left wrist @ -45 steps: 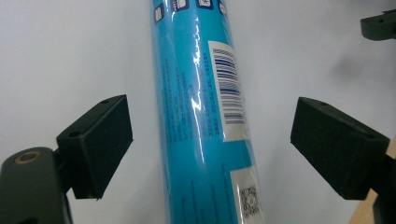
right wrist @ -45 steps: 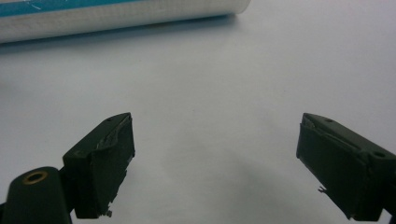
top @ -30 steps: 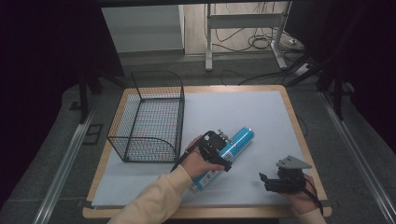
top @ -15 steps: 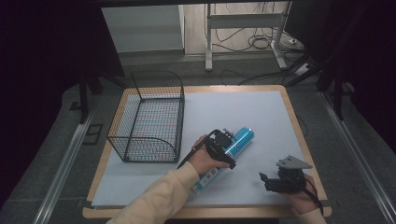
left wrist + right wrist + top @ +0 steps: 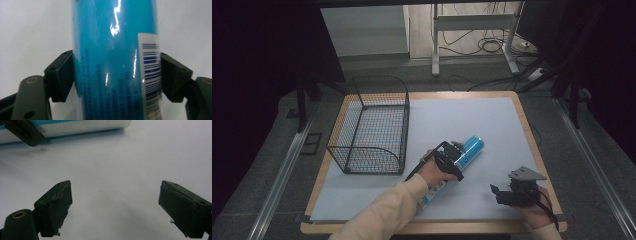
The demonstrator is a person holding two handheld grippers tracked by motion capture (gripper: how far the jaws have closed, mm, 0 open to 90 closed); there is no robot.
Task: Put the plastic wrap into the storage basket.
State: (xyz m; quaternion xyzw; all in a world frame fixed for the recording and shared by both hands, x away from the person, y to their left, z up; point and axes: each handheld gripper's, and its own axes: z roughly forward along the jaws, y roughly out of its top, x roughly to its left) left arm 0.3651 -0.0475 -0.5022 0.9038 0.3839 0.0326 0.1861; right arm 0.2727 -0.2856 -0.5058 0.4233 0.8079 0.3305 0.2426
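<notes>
A blue spray can (image 5: pixel 470 149) with a white lower end lies at a slant on the white table cover (image 5: pixel 472 115). My left gripper (image 5: pixel 453 161) sits over the can's middle. In the left gripper view both black jaws press the sides of the can (image 5: pixel 115 62), next to its barcode label, so the gripper is shut on it. My right gripper (image 5: pixel 500 194) rests near the table's front right corner, open with nothing between its jaws. The right gripper view looks over bare white surface, with the can's white end (image 5: pixel 82 127) lying across the top.
A black wire basket (image 5: pixel 372 130) stands at the table's left side, with nothing visible inside. The wooden table edge (image 5: pixel 532 135) frames the white cover. A desk frame and cables (image 5: pixel 482 45) lie on the floor beyond the far edge.
My left gripper has shifted slightly to the right over the can's middle. The can and the right gripper have stayed in place.
</notes>
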